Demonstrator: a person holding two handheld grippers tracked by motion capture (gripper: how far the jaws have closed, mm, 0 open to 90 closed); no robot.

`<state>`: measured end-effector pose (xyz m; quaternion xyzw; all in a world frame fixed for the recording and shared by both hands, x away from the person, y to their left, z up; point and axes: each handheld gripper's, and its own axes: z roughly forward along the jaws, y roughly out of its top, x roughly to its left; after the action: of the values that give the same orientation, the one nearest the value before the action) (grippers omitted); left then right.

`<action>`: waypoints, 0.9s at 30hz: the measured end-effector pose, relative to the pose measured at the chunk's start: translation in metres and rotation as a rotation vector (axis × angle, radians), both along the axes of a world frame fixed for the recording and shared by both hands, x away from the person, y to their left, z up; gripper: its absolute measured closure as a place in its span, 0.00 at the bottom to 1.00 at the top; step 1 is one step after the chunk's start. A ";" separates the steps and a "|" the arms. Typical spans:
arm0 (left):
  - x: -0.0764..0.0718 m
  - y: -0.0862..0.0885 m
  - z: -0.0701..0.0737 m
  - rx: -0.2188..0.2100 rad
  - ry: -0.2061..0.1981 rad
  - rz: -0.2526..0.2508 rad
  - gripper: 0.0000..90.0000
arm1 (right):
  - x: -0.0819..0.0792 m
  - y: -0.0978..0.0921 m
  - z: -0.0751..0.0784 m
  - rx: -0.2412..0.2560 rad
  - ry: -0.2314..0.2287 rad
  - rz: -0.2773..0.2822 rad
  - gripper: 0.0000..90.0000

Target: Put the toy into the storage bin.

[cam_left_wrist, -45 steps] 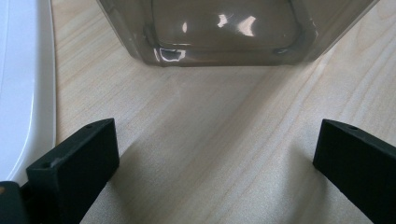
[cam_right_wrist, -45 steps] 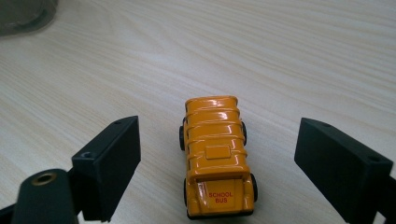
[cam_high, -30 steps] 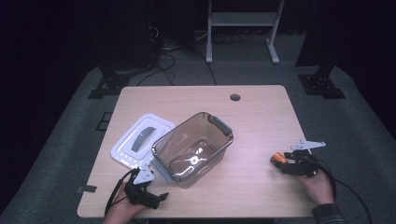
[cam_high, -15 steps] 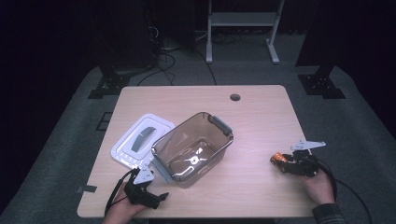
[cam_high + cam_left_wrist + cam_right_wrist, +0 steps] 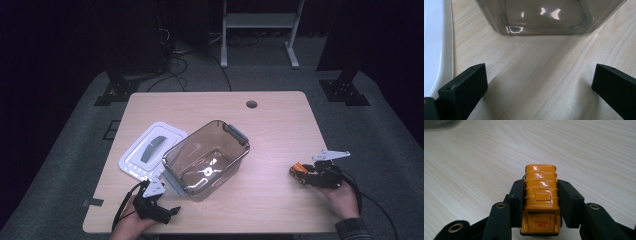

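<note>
Light wood-grain rectangular desk (image 5: 280,115) with rounded corners and one round cable hole (image 5: 251,104) near its far edge. Grey carpeted floor (image 5: 385,135) on all sides. Two black metal stand feet (image 5: 116,92) (image 5: 344,90) on the carpet at the far left and far right corners of the desk. White metal frame (image 5: 257,22) with two legs behind, black cables (image 5: 195,55) trailing beside it. Surroundings beyond unlit and dark; light falls on the desk.
</note>
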<state>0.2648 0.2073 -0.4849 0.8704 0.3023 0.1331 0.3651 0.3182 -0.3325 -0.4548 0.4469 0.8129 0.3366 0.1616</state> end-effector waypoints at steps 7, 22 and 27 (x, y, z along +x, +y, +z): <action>0.000 0.000 0.000 0.000 0.000 -0.001 0.00 | -0.003 0.003 0.006 0.001 -0.003 0.004 0.65; 0.000 0.000 0.000 0.001 0.000 -0.002 0.00 | -0.009 0.012 0.027 0.031 -0.026 0.038 0.65; 0.000 0.000 0.000 0.000 0.000 -0.001 0.00 | -0.011 0.017 0.032 0.034 -0.031 0.049 0.65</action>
<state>0.2648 0.2073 -0.4849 0.8707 0.3017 0.1329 0.3651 0.3075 -0.3159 -0.4229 0.4243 0.8151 0.3613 0.1581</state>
